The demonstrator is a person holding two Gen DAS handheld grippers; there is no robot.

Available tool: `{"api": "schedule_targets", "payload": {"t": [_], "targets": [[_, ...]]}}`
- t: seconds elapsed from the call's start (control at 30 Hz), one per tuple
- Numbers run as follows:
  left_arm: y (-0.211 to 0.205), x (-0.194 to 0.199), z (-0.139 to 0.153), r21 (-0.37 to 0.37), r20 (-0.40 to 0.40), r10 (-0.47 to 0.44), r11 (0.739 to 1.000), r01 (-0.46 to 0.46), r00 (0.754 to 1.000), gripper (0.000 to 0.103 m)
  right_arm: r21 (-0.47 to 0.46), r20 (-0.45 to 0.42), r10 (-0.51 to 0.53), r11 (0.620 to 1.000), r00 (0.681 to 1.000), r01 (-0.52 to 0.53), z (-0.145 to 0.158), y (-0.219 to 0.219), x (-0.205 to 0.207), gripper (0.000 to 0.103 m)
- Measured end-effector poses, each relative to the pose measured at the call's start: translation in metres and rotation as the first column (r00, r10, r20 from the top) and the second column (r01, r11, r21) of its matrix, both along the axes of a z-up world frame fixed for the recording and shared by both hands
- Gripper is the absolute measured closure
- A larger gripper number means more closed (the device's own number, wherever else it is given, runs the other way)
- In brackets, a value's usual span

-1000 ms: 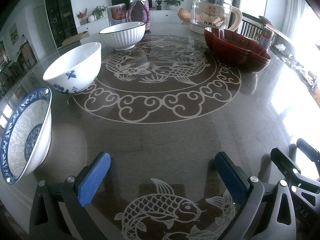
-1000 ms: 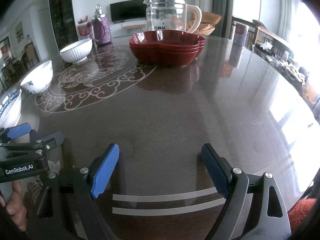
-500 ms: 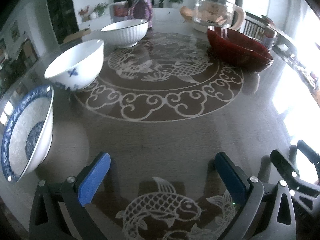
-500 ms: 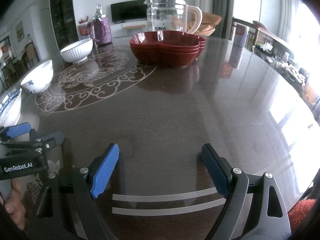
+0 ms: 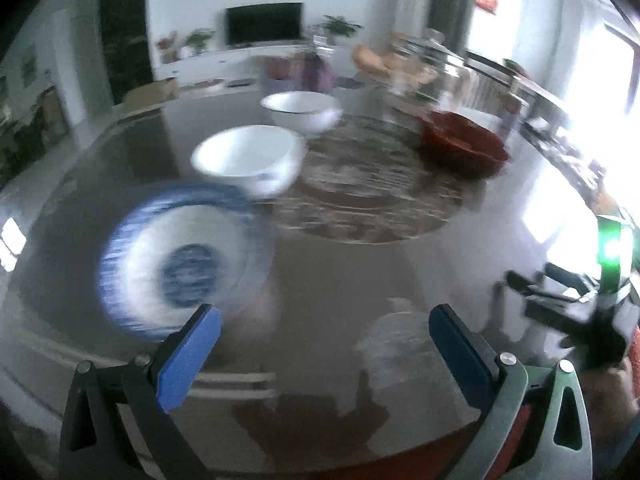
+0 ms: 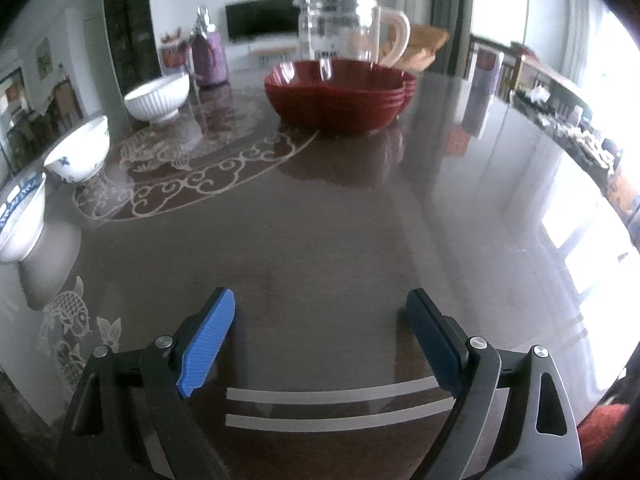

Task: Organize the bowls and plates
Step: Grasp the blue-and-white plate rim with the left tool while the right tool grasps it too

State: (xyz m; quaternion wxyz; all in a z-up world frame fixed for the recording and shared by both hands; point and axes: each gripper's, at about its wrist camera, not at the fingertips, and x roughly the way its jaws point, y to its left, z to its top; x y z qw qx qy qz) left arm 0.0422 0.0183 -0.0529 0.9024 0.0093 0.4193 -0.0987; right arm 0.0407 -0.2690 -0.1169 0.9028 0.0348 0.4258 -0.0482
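A blue-rimmed bowl (image 5: 176, 256) sits near the table's front left, blurred; it also shows at the left edge of the right wrist view (image 6: 20, 220). Behind it stand a white bowl with blue marks (image 5: 248, 160) (image 6: 80, 156) and a ribbed white bowl (image 5: 302, 110) (image 6: 158, 98). A stack of red plates (image 5: 460, 146) (image 6: 340, 92) sits at the back right. My left gripper (image 5: 324, 340) is open and empty, raised just right of the blue-rimmed bowl. My right gripper (image 6: 320, 320) is open and empty above the table's front; it also shows in the left wrist view (image 5: 560, 296).
A glass kettle (image 6: 340, 36) stands behind the red plates. A purple jar (image 6: 208, 56) stands near the ribbed bowl. The dark round table (image 6: 360, 220) has a pale dragon pattern in its middle and fish near the front edge. A cluttered sideboard runs along the right.
My left gripper has lifted and swung left, so the blue-rimmed bowl now lies ahead of it, with the view blurred. My right gripper has barely moved.
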Motion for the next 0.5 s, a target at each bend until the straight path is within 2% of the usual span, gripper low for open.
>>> {"api": "schedule_targets", "payload": {"t": [0.1,0.2,0.27,0.37,0.43,0.5], "targets": [[0.057,0.002,0.011,0.011,0.013,0.117,0.993,-0.117,0.993,0.000,0.073,0.025,0.066,0.995,0.998,-0.068,0.022,0.019,0.007,0.013],[0.108,0.013,0.014,0.032,0.016,0.244,0.969,-0.244,0.970,0.000,0.115,0.052,0.188,0.975,0.981,-0.193,0.047,0.058,0.023,0.013],[0.142,0.027,0.011,0.020,-0.024,0.319,0.948,-0.318,0.948,0.000,0.144,0.058,0.272,0.950,0.961,-0.278,0.060,0.086,0.036,0.013],[0.172,0.045,-0.003,-0.016,-0.105,0.344,0.937,-0.348,0.933,0.000,0.227,0.052,0.374,0.898,0.926,-0.376,0.071,0.126,0.062,0.014],[0.179,0.059,-0.014,-0.033,-0.150,0.348,0.934,-0.356,0.926,0.001,0.313,0.019,0.420,0.859,0.907,-0.405,0.068,0.147,0.086,0.014],[0.184,0.070,-0.025,-0.070,-0.198,0.336,0.932,-0.355,0.921,0.002,0.364,-0.015,0.436,0.841,0.900,-0.401,0.062,0.160,0.104,0.014]]}}
